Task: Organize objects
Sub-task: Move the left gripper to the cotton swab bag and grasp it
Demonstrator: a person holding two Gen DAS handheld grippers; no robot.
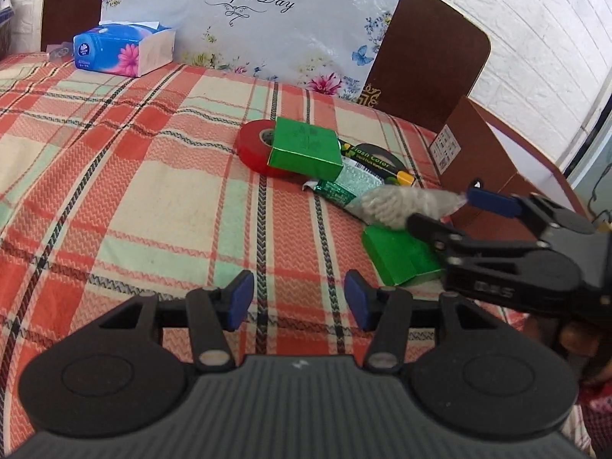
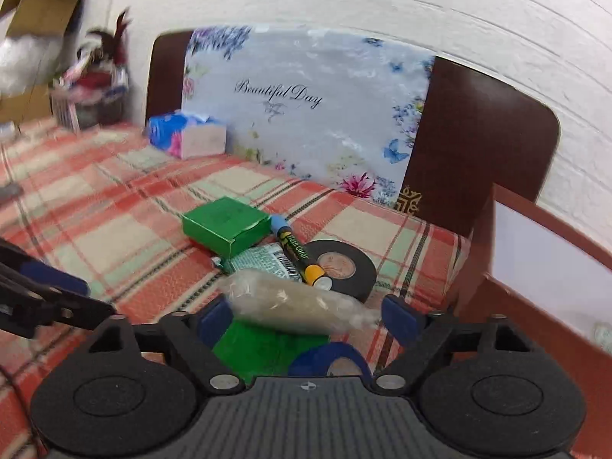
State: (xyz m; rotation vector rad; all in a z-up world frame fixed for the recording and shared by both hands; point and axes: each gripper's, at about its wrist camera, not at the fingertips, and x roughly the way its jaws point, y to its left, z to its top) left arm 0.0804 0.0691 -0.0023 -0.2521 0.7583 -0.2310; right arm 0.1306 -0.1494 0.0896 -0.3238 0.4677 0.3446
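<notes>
A woven plaid cloth (image 1: 114, 176) covers the worktop, matt and coarse-ribbed. The two green boxes, one (image 1: 306, 149) further back and one (image 1: 401, 256) nearer, look like foil-faced card, shiny. The red tape roll (image 1: 252, 149) and the black tape roll (image 2: 344, 267) are smooth, slightly glossy plastic. The marker (image 2: 296, 254) has a glossy printed barrel. A clear crinkled plastic bag (image 2: 298, 306) holds pale, fibrous stuff. The tissue pack (image 1: 122, 49) is glossy printed film. The floral panel (image 1: 248, 26) has a wrinkled, shiny plastic skin. The brown chair backs (image 1: 428, 65) look smooth and matt. Both grippers, the left gripper (image 1: 298, 300) and the right gripper (image 2: 308, 319), are matt black plastic with blue, rubbery-looking pads (image 1: 241, 298).
</notes>
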